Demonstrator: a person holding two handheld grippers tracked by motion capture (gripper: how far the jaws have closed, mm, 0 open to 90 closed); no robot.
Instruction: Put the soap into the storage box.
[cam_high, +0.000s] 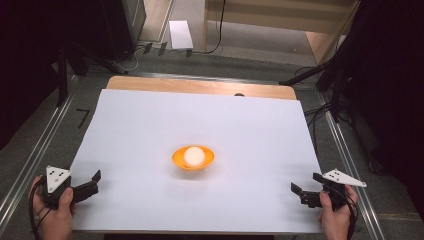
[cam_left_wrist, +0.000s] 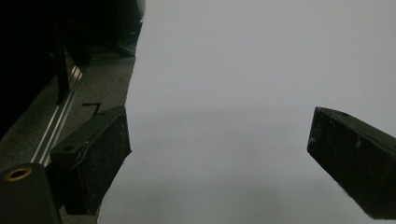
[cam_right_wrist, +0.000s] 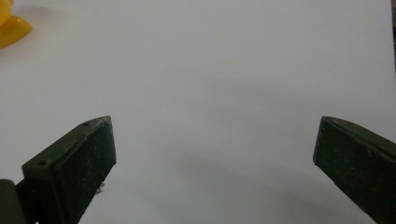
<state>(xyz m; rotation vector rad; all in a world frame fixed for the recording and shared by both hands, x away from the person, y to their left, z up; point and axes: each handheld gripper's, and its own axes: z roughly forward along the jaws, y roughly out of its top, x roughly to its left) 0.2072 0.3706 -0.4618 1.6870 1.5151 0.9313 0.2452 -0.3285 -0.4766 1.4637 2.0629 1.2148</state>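
While ball (cam_high: 194, 156) tops bowl (cam_high: 193, 159), rim from right (cam_right_wrist: 11, 28)

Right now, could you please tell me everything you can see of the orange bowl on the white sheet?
The orange bowl is small, shallow and round, with a smooth, glossy, plastic-looking wall. It stands upright near the middle of the white sheet and casts a soft shadow. A pale, round ball sits inside it, rising above the rim. Nothing else touches it; both hand-held grippers are well away at the near corners. In the right gripper view, a sliver of its edge shows top left.
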